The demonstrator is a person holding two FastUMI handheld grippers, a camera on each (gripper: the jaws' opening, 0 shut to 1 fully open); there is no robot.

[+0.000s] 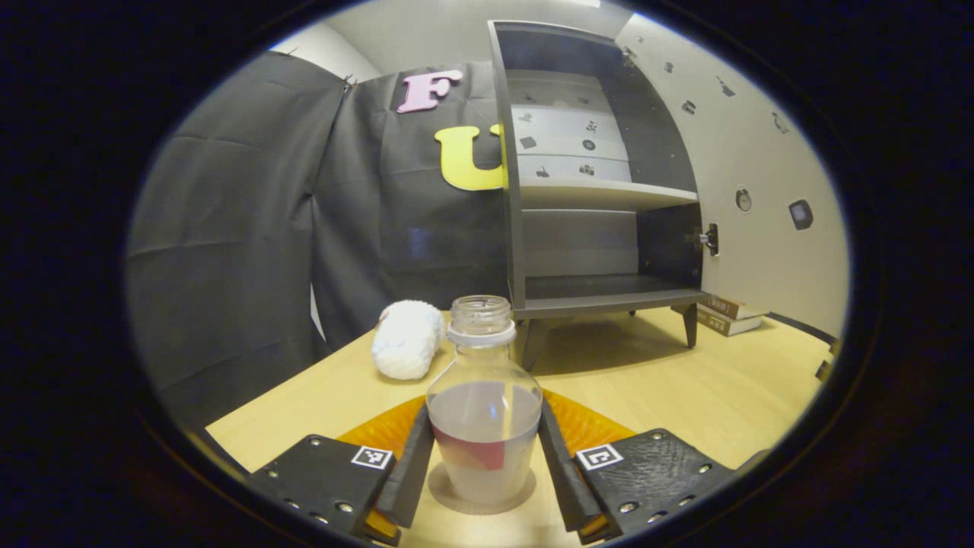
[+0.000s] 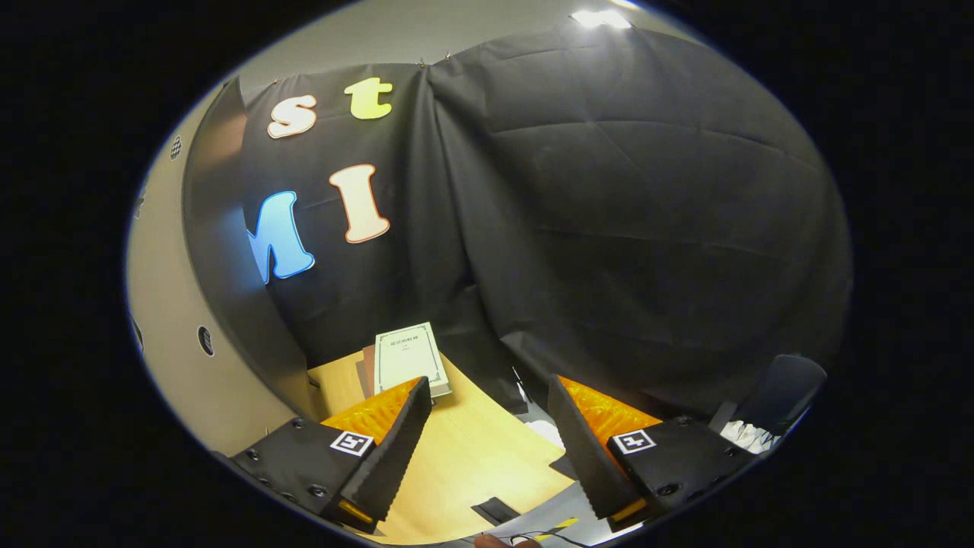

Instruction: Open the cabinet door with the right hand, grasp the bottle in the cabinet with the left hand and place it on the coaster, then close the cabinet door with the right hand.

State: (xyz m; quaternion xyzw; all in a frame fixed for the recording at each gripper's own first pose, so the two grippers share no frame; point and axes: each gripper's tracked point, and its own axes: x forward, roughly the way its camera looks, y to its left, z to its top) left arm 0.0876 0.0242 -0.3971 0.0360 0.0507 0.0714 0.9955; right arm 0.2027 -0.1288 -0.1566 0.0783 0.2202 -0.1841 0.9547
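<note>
Our left tongs (image 1: 485,464) pinch the bottle (image 1: 484,411) standing on the coaster (image 1: 481,498); cabinet (image 1: 601,198) door (image 1: 761,167) open; right tongs (image 2: 487,449) spread, empty.

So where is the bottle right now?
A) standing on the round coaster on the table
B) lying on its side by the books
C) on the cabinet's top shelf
A: the bottle stands upright on the coaster, between the left gripper fingers, with the cabinet open behind it.
</note>
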